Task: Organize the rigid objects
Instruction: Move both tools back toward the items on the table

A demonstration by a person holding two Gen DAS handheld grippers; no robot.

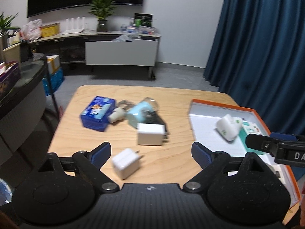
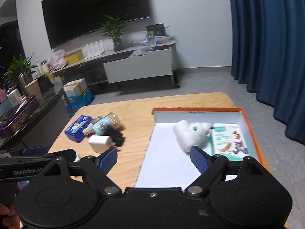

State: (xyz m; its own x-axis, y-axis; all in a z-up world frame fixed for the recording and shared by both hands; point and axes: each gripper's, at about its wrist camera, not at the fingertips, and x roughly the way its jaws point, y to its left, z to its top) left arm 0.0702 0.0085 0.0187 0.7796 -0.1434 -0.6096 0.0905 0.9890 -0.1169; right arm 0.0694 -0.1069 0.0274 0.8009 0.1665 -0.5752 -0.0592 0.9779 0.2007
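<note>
An orange-rimmed white box sits on the right of the wooden table. In it lie a white plug-shaped device and a teal-and-white carton. Left of the box lie a small white charger, a larger white charger, a black block, a light-blue bottle, a clear jar and a blue tin. My left gripper is open above the small charger. My right gripper is open and empty over the box's near part.
A dark counter with boxes stands left of the table. A sideboard with plants and clutter lines the back wall under a large screen. Blue curtains hang on the right. The right gripper's finger shows at the left wrist view's right edge.
</note>
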